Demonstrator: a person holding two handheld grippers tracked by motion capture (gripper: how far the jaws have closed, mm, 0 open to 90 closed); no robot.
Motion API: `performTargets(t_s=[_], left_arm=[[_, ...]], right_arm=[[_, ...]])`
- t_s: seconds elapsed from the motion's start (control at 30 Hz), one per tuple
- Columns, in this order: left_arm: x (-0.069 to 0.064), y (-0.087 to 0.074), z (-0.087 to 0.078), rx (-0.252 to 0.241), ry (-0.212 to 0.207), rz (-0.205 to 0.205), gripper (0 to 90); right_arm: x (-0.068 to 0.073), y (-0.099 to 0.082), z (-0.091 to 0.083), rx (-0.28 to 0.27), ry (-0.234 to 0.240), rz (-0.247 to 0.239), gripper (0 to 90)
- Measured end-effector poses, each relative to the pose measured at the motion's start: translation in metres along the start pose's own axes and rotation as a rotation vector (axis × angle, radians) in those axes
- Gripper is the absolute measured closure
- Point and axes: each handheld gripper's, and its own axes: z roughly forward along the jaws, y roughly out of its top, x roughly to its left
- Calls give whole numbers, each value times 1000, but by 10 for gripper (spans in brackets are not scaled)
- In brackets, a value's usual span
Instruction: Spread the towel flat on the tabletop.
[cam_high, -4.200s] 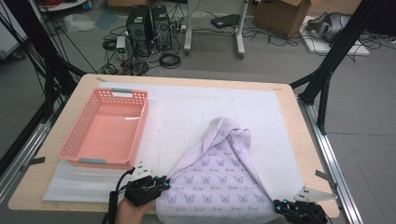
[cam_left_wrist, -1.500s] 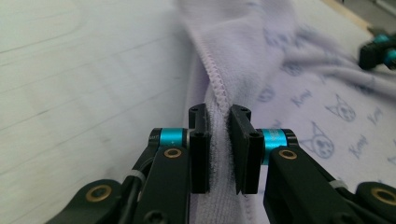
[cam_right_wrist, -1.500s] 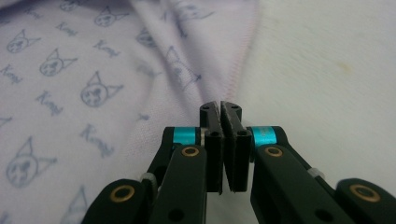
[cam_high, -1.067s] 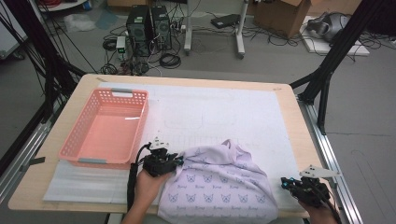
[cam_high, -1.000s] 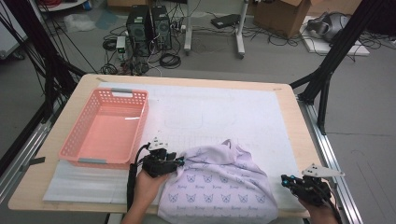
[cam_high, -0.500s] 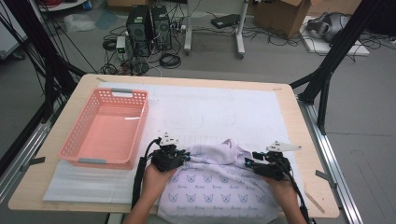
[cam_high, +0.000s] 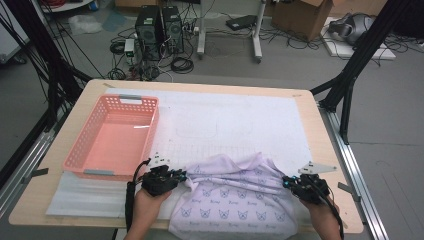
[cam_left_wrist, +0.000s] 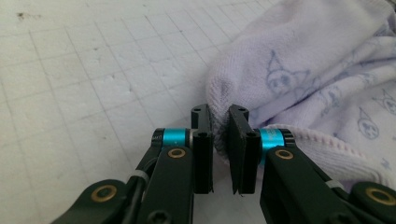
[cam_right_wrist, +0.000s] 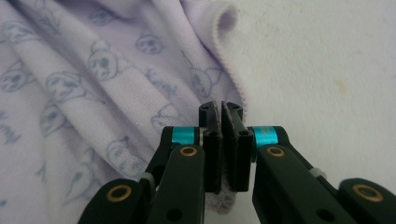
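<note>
Basket (cam_high: 112, 138) sits at the left of the counter (cam_high: 320, 125), on the mat (cam_high: 235, 120). Towel (cam_high: 235, 200) lies at the near edge, right of the basket, stretched between left gripper (cam_high: 172, 179) and right gripper (cam_high: 295, 184).

Small printed words on lilac towel (cam_high: 235, 200) — too blurred to read

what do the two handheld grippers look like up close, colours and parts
Both match. The left gripper has two flat black jaws on black linkage arms, each with a bright cyan collar and brass-coloured pivot rivets. The right gripper has the same black jaws, cyan collars and brass rivets. In the high view, each carries a pale grey three-cornered plate on top, and a black cable trails back along each bare forearm.
</note>
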Motion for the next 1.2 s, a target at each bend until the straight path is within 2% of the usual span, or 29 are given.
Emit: performTargets(t_s=[0.03, 0.1, 0.13, 0.2, 0.33, 0.37, 0.4, 0.5, 0.57, 0.63, 0.7, 0.73, 0.77, 0.8, 0.87, 0.97, 1.03, 1.13, 1.2], left_arm=[[0, 1, 1, 8, -12, 1, 749], [-1, 7, 4, 18, -28, 10, 619], [-1, 10, 5, 13, -30, 15, 580], [-2, 21, 9, -6, -38, 16, 506], [-1, 39, 23, -13, -42, 48, 486], [-1, 41, 27, -29, -45, 55, 487], [-1, 44, 30, -27, -47, 52, 487], [-2, 53, 43, 5, -21, 79, 487], [-2, 57, 55, 28, -6, 77, 484], [-2, 57, 67, 39, 3, 67, 479], [-2, 55, 76, 63, 16, 64, 498], [-5, 55, 76, 55, 47, 92, 531], [-5, 54, 76, 64, 47, 96, 716], [-6, 54, 75, 70, 68, 105, 850], [-5, 55, 72, 57, 121, 103, 859], [5, 56, 57, 8, 173, 55, 861], [12, 56, 46, -13, 217, 52, 861], [19, 52, 36, -22, 219, 50, 855], [21, 47, 33, 0, 213, 54, 844]], right_arm=[[-1, -3, -3, -4, 3, -2, 863], [0, -7, -6, 2, 7, 11, 852], [0, -8, -8, 4, 17, 18, 826], [0, -7, -12, -13, 9, 29, 769], [0, -5, -18, -65, 5, 20, 727], [-1, -5, -19, -74, 2, 16, 718], [-1, -5, -20, -81, 3, 19, 709], [-4, -6, -22, -114, 8, 33, 672], [-7, -7, -22, -133, 16, 61, 652], [-8, -8, -21, -130, 14, 70, 645], [-9, -9, -18, -124, 14, 61, 645], [-9, -9, -17, -122, 14, 63, 644], [-9, -10, -16, -118, 16, 67, 640], [-9, -10, -15, -120, 13, 67, 632], [-9, -9, -14, -123, 2, 69, 609], [-12, -7, -11, -124, -29, 69, 601], [-16, -4, -8, -124, -32, 81, 601], [-20, 4, -3, -133, -30, 101, 596], [-23, 13, 5, -133, -16, 115, 586]])
